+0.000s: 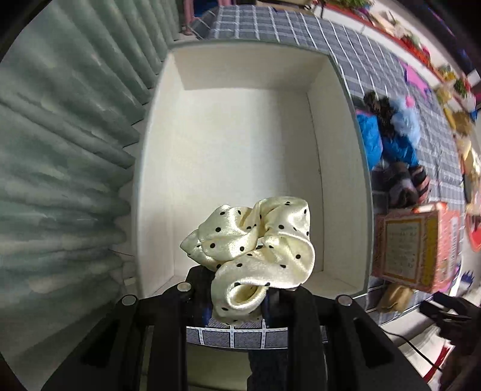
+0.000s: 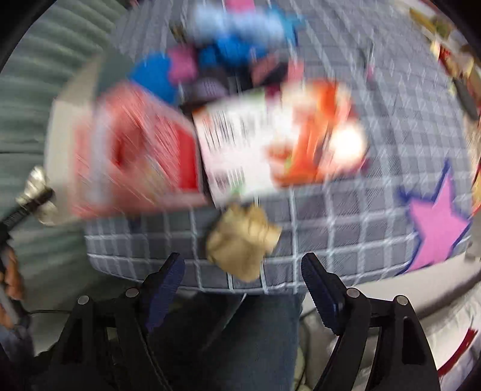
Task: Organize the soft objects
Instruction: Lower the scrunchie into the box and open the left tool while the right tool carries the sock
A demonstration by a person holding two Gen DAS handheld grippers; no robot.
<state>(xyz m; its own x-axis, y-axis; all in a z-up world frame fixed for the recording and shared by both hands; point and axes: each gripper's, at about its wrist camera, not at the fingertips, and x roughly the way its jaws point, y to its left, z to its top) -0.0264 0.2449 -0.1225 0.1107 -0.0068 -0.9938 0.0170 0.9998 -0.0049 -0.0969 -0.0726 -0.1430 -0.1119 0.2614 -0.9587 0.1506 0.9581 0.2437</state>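
The left tongs (image 1: 240, 296) pinch a cream satin scrunchie (image 1: 255, 249) with black polka dots, their jaws pressed together on its lower folds. The scrunchie hangs just past the fingertips, over the near end of an open white box (image 1: 339, 126) whose inside lies bare ahead of the tongs. The box rests on a grey checked cloth (image 1: 270, 27) that covers the tabletop. To the right of the left tongs, outside the box wall, sits a heap of soft things (image 1: 390, 132) in blue, pale blue and dark print, with a striped dark piece nearer. Closer still on that side stands an orange printed carton (image 1: 415, 243), and a tan crumpled item (image 1: 393, 296) lies beside its near corner. Pale green pleated curtain (image 1: 66, 150) fills the left.

The right tongs (image 2: 243, 272) stand spread wide, nothing between the blue-padded fingers (image 2: 166, 285). This view is blurred. Just ahead of them, near the edge of the same checked cloth (image 2: 360, 228), lies the tan crumpled item (image 2: 243, 243), not touched by either finger. Beyond it are a red carton (image 2: 135, 150) and a white and orange packet (image 2: 279, 135), with the blue and pink heap (image 2: 228, 42) farther off. A pink star shape (image 2: 436, 228) lies on the cloth to the right. A person's denim-clad leg (image 2: 255, 346) shows below the fingers.
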